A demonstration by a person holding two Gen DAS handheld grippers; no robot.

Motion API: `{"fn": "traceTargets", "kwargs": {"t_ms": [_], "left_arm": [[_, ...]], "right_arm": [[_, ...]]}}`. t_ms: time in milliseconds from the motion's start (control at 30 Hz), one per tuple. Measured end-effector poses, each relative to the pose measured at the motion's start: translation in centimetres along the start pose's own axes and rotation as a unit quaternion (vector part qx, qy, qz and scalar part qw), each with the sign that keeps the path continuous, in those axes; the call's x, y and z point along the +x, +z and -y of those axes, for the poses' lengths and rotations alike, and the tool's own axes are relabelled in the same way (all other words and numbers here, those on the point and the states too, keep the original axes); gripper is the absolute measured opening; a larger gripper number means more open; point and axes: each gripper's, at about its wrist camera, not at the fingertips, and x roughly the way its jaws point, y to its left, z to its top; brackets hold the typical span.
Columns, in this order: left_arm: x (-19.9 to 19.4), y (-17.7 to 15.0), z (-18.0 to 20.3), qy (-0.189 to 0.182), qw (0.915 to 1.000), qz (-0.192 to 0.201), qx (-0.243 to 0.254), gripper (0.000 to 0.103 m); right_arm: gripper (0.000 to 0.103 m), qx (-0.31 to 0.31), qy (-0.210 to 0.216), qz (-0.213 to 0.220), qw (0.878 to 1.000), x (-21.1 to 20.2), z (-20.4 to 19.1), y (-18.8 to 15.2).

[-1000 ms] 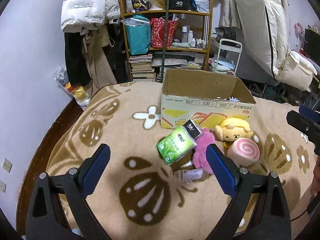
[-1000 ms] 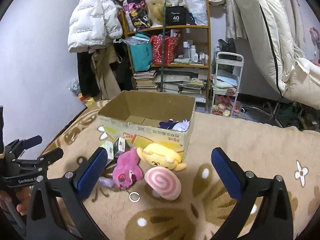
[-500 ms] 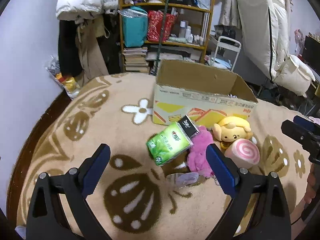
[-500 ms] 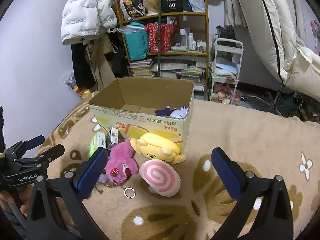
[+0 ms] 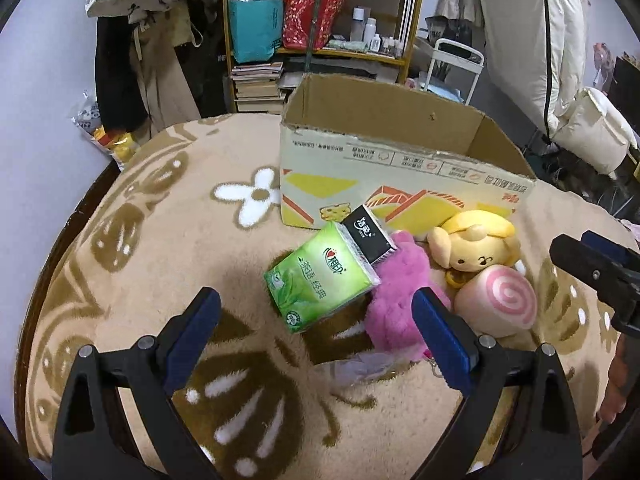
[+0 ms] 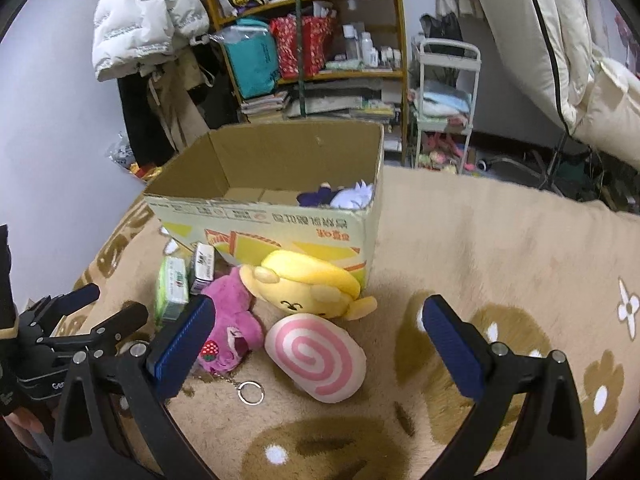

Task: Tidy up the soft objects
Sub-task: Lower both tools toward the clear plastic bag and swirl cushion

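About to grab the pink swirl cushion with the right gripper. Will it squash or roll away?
The swirl cushion looks plush, so it will probably squash between the fingers and weigh little. Its rounded shape might roll if nudged, though the fuzzy blanket should slow it.

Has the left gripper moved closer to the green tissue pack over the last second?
Yes. In the left wrist view the green tissue pack and the cardboard box behind it both appear larger and lower, so the left gripper has advanced toward them, jaws open.
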Motion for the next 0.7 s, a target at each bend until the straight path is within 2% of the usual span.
{"fn": "traceTargets", "kwargs": {"t_ms": [267, 700], "left_arm": [[1.7, -0.4, 0.8, -0.008, 0.9996, -0.024, 0.017, 0.095], [4.1, -1.4, 1.4, -0.018, 0.996, -0.084, 0.025, 0.095]], "right_arm": [[0.103, 0.025, 0.002, -0.058, 0.998, 3.1, 0.6, -0.5], [0.103, 0.006, -0.007, -0.119, 0.993, 6.0, -0.4, -1.6]]}}
